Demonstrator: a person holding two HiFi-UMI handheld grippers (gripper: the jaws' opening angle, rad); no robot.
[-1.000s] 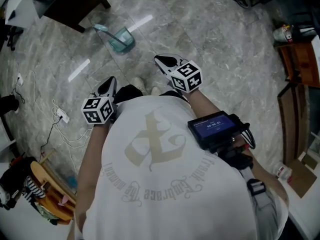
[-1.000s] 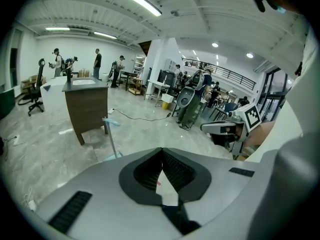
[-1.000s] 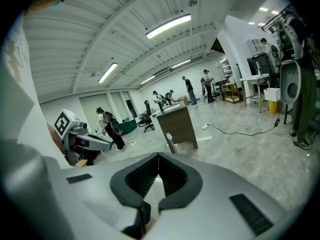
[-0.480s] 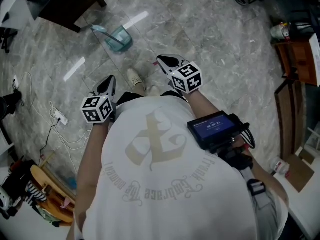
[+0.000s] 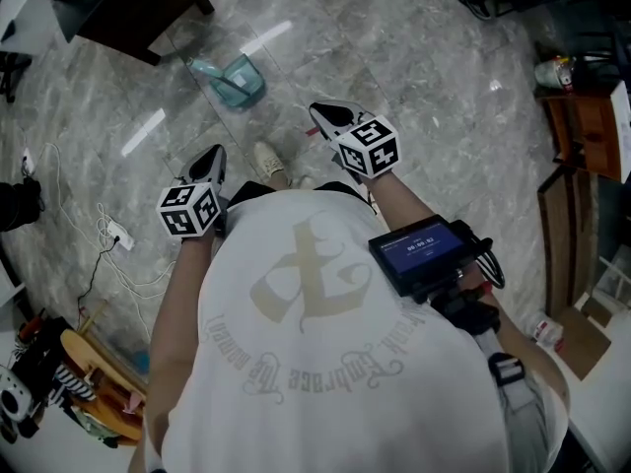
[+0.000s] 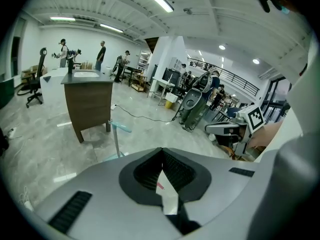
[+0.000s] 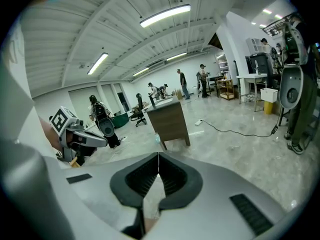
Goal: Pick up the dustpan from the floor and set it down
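Observation:
The dustpan (image 5: 232, 77) is translucent teal with an upright handle and stands on the grey marble floor beside a dark desk. In the left gripper view its handle (image 6: 116, 134) rises just beyond the jaws. In the right gripper view the dustpan (image 7: 156, 138) is a small bluish shape by the desk leg. My left gripper (image 5: 215, 154) is shut and empty, held well short of the dustpan and below it in the head view. My right gripper (image 5: 317, 112) is also shut and empty, to the dustpan's lower right and also apart from it.
A dark wooden desk (image 5: 128, 8) stands just behind the dustpan. Cables and a power strip (image 5: 123, 233) lie on the floor at left. Wooden furniture (image 5: 582, 126) lines the right side. The person's shoe (image 5: 266, 159) is between the grippers. People and machines stand far off.
The left gripper has edged slightly forward toward the dustpan. A shoe has stepped into view between the grippers. Both grippers stay shut.

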